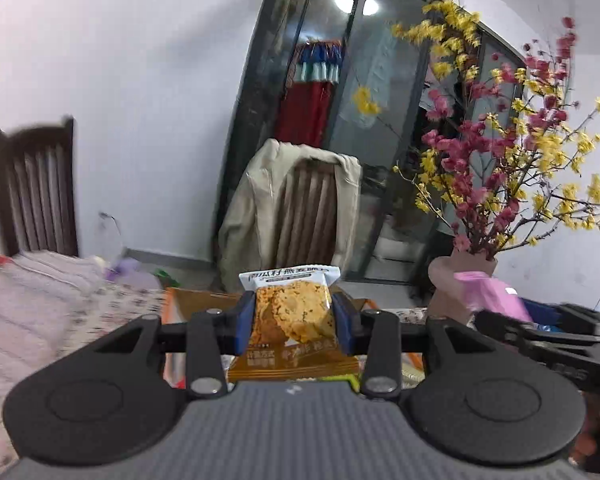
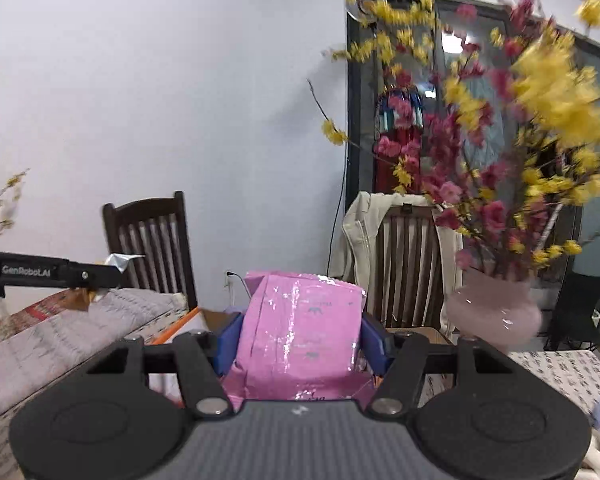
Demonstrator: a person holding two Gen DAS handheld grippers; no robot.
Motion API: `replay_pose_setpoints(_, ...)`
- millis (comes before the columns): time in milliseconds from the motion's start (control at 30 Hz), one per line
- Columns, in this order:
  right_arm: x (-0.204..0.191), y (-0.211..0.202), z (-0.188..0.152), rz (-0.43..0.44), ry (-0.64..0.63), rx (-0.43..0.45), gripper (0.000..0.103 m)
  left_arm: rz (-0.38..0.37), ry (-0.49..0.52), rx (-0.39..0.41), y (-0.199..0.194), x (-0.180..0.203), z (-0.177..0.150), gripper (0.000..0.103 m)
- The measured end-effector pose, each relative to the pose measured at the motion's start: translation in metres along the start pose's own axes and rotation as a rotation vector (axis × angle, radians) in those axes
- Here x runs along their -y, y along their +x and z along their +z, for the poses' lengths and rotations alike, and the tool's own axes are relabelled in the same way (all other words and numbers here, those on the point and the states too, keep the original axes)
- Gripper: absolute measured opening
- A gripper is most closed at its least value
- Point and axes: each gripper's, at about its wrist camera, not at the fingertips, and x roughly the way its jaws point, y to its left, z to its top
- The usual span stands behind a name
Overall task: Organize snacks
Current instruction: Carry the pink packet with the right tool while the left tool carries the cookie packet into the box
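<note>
My left gripper [image 1: 294, 322] is shut on an orange and white oat-cookie packet [image 1: 294, 308], held upright between the blue pads above the table. My right gripper [image 2: 300, 340] is shut on a shiny pink snack bag [image 2: 300, 332], also raised. In the left wrist view the right gripper [image 1: 540, 332] and its pink bag [image 1: 492, 292] show at the right edge. In the right wrist view the left gripper [image 2: 40, 272] enters from the left with the packet's silvery end [image 2: 120, 262] poking out. An open cardboard box [image 1: 192, 304] lies just beyond the cookie packet.
A pink vase [image 2: 496, 312] of red and yellow blossom branches stands close on the right. Two dark wooden chairs [image 2: 152, 240] stand behind the table, one draped with a beige jacket [image 1: 260, 204]. A patterned tablecloth [image 2: 560, 372] covers the table; a quilted pink cloth [image 1: 28, 300] lies at left.
</note>
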Motion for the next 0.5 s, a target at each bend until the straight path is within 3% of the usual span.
replay_pose_setpoints(233, 0.027, 0.139, -0.009, -0.043, 0.058, -0.155, 0.061, 0.032, -0.032, -0.137, 0.11, -0.019, -0.034, 0.041)
replay_pose_setpoints(333, 0.026, 0.199, -0.021, -0.006, 0.078, -0.247, 0.061, 0.03, -0.022, -0.186, 0.136, -0.024, -0.052, 0.041)
replay_pose_setpoints(400, 0.027, 0.23, -0.028, -0.038, 0.094, -0.288, 0.061, 0.044, 0.012, -0.21, 0.148, -0.027, -0.061, 0.042)
replay_pose_setpoints(467, 0.03, 0.251, -0.038, -0.076, 0.091, -0.32, 0.062, 0.067, 0.04, -0.19, 0.155, -0.03, -0.068, 0.045)
replay_pose_setpoints(500, 0.031, 0.259, -0.044, -0.083, 0.087, -0.338, 0.062, 0.079, 0.038, -0.179, 0.159, -0.033, -0.07, 0.052)
